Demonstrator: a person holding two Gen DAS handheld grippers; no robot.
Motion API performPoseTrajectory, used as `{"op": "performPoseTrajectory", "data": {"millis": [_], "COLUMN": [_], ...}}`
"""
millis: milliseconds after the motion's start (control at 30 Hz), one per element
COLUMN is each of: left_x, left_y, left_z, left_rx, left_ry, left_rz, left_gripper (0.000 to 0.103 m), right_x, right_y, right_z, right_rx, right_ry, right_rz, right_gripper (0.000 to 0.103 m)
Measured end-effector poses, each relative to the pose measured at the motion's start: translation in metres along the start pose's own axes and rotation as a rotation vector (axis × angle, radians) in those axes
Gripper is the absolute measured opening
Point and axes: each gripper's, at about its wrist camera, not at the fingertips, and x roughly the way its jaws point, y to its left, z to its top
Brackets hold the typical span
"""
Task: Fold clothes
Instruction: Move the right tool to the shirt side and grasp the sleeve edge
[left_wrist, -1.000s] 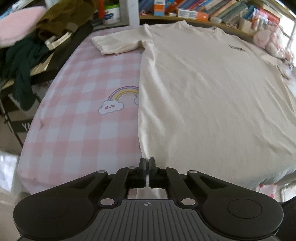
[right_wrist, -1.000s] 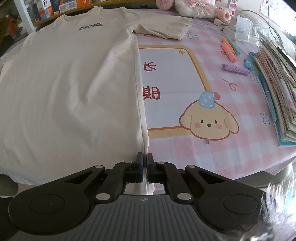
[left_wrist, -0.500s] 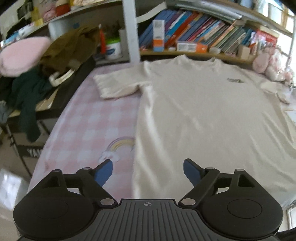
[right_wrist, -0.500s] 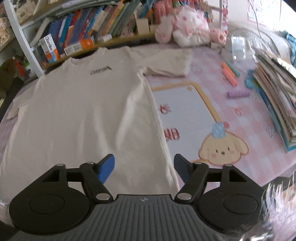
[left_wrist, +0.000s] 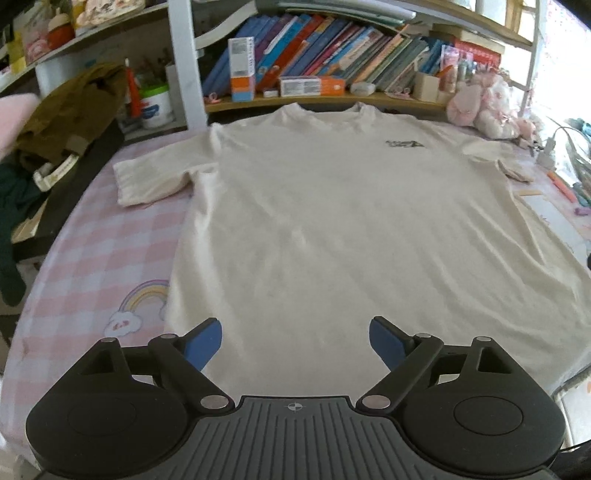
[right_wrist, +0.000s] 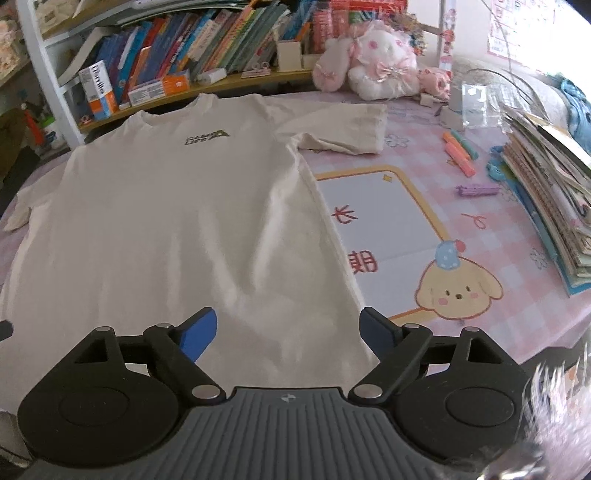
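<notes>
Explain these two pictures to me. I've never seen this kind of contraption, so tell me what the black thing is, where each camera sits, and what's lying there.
No robot here: a person holds a hand tool in each hand. Each picture comes from a camera on one tool, looking forward past its blue-tipped jaws. The left gripper and right gripper both stand wide open, holding nothing. A cream T-shirt lies spread flat, front up, on a pink checked table cover, waiting to be folded. Beside it are pens, a stack of notebooks and a plush toy.

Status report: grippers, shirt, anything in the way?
Left gripper open, right gripper open. Shirt flat, unfolded, sleeves out. Nothing on it.
</notes>
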Motion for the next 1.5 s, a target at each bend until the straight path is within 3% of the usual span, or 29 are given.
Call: {"op": "performPoseTrajectory", "data": {"millis": [367,867,1033,1300,1500], "left_x": [0.011,0.046,0.05,0.056,0.06], "left_y": [-0.017,-0.084,-0.106,-0.123,-0.133], "left_z": [0.017,0.049,0.053,0.053,0.053], "left_rx": [-0.055,-0.163,-0.163,-0.126,-0.096], "left_ry": [0.024,0.103,0.127,0.167,0.197], "left_rz": [0.046,0.192,0.238,0.258,0.269], "left_gripper": [0.09,0.09,0.09,0.09,0.09], "right_x": [0.019,0.09,0.121,0.178,0.209], "right_y": [-0.006,-0.09,-0.116,-0.161,-0.177], "right_z": [0.022,0.11,0.142,0.189,0.211], "right_rx": [-0.01,0.058,0.083,0.195,0.263], "right_ry": [-0.025,0.005,0.037,0.052,0.046], "right_rz": [0.041,0.232,0.299,0.264,0.212], "right_gripper": [0.084,0.081,0.059,0.042,0.036]}}
